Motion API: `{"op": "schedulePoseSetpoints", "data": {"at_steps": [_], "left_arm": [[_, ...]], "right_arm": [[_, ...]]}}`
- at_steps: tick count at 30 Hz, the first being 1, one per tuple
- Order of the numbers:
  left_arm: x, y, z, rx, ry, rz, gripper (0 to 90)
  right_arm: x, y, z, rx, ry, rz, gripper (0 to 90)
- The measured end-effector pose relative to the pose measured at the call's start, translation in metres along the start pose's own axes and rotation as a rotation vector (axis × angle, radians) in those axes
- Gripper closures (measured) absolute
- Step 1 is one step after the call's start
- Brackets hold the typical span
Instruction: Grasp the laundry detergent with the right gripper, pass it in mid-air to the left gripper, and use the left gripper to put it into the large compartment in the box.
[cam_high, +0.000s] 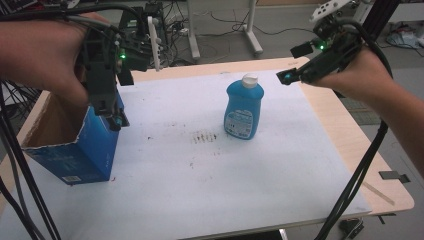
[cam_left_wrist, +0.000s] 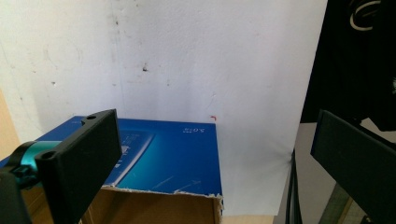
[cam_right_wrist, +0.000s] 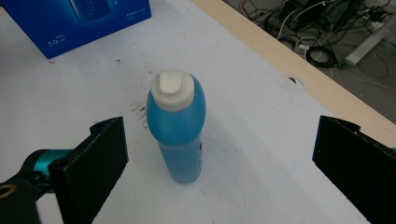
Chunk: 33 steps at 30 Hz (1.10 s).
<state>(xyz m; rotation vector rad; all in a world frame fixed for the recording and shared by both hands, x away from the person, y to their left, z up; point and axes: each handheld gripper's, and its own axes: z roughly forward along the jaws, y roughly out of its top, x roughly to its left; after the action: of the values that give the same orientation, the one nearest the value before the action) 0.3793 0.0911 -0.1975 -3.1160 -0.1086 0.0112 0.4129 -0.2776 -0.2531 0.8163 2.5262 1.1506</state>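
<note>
Right tool (cam_high: 286, 77), jaws wide and empty, hangs upper right above the bottle (cam_high: 243, 109); left tool (cam_high: 114, 120) (also spread, empty) over the box (cam_high: 85, 152).

I counted one blue bottle (cam_high: 244, 107) with one white cap (cam_high: 249, 79), one open blue box (cam_high: 75, 145), one white sheet (cam_high: 200, 170) on one table (cam_high: 350, 145), and my two grippers, left (cam_high: 107, 107) and right (cam_high: 295, 76)
</note>
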Motion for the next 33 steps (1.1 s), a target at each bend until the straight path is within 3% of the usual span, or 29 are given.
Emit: {"op": "schedulePoseSetpoints", "data": {"at_steps": [11, 16, 23, 33], "left_arm": [[0.000, -0.001, 0.001, 0.004, -0.003, 0.003, 1.7], [0.000, -0.002, 0.001, 0.003, -0.002, 0.003, 1.7], [0.000, -0.004, 0.001, 0.004, -0.004, -0.003, 1.7], [-0.002, -0.008, 0.003, 0.009, -0.009, -0.007, 1.7]], "right_arm": [[0.012, -0.057, 0.008, -0.087, -0.048, 0.046, 2.6], [0.015, -0.077, 0.018, -0.122, -0.033, 0.055, 2.5], [0.019, -0.091, 0.037, -0.157, -0.008, 0.058, 2.5], [0.019, -0.094, 0.075, -0.125, 0.020, 0.067, 2.4]]}}
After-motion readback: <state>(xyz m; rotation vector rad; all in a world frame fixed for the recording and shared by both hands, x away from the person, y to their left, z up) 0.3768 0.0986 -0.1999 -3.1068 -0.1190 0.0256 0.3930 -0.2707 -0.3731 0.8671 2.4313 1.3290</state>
